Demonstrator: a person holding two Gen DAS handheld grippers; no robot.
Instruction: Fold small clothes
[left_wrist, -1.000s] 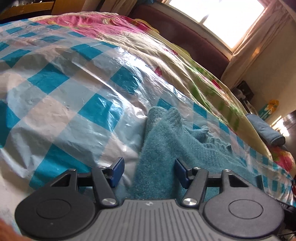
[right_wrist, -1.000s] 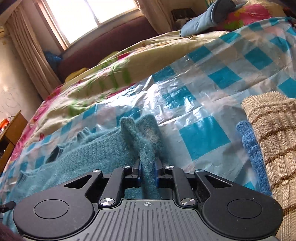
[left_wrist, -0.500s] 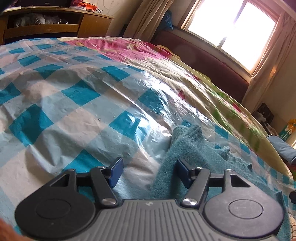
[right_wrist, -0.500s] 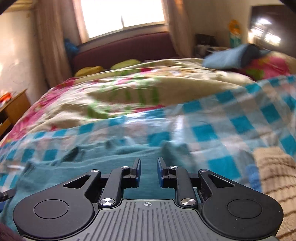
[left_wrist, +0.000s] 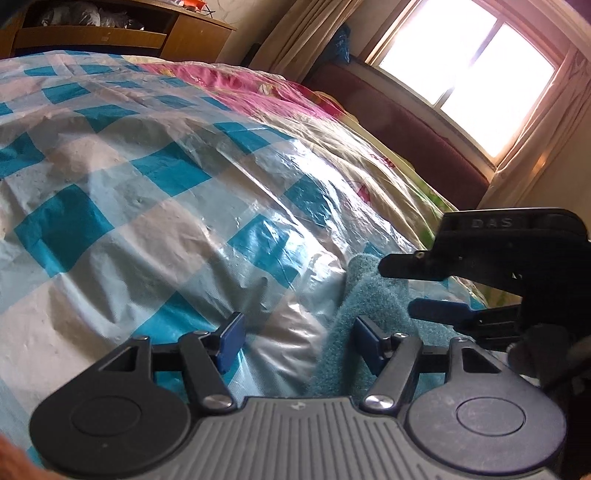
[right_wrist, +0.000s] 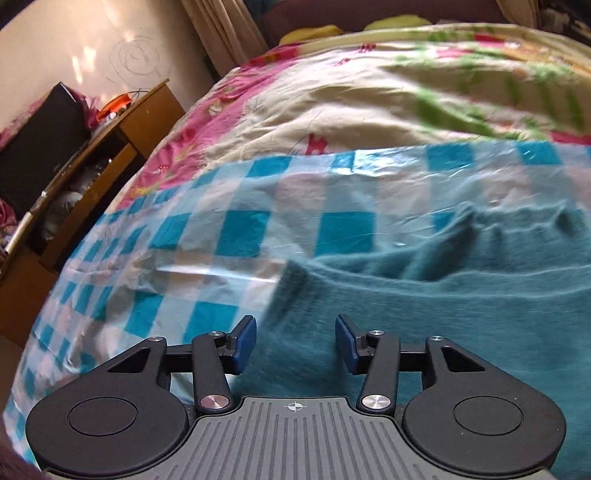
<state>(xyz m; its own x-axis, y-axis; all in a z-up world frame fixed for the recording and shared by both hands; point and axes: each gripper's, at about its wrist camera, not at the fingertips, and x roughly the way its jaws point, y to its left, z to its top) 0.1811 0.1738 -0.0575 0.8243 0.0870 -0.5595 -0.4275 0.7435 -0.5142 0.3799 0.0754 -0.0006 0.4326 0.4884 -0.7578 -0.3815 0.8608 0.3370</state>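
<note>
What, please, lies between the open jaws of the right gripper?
In the right wrist view, the fuzzy teal knitted sweater lies between the right gripper's open jaws, its edge near the left pad; neither pad grips it.

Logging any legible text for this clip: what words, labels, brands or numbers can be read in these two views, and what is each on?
"DAS" on the black body of the right tool, seen in the left wrist view.
No other readable text: the wall scribble in the right wrist view is a drawn spiral, not letters, and the items on the wooden shelf are too blurred to read.
</note>
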